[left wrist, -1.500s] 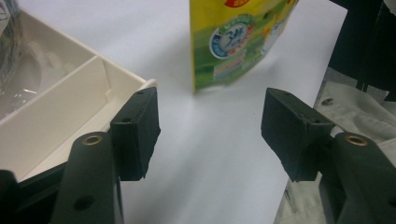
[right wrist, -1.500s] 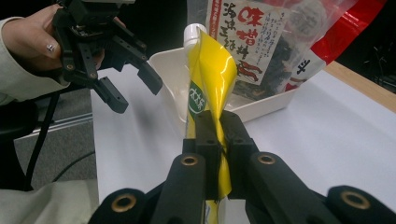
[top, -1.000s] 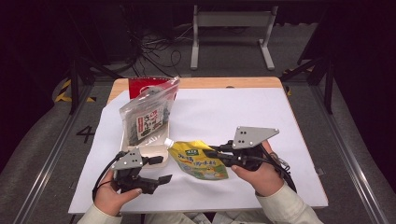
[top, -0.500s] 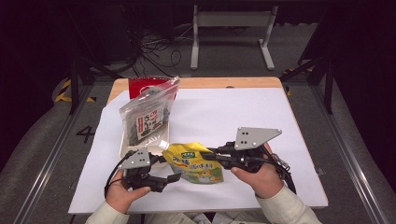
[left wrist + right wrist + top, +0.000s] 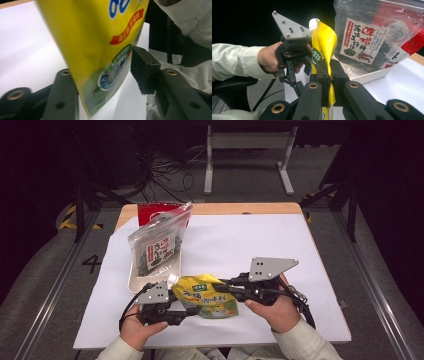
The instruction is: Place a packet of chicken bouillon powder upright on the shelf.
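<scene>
A yellow spouted pouch (image 5: 207, 297) hangs just above the white sheet near the table's front edge, held between both grippers. My right gripper (image 5: 222, 287) comes from the right and is shut on the pouch's edge; in the right gripper view its jaws (image 5: 329, 72) pinch the yellow film (image 5: 324, 42). My left gripper (image 5: 189, 307) reaches in from the left. Its jaws have just been closing, and in the left gripper view (image 5: 102, 67) the pouch (image 5: 95, 45) stands between the pads, which touch it on both sides.
A clear bag of dark seaweed (image 5: 157, 245) leans upright in a white tray (image 5: 132, 282) at the back left, with a red packet (image 5: 150, 212) behind it. The white sheet (image 5: 250, 240) covers the wooden table. A person's sleeves come in from the bottom.
My left gripper has moved right, up to the pouch, and its jaws have closed around the pouch's lower left part. The right gripper has kept its hold and place.
</scene>
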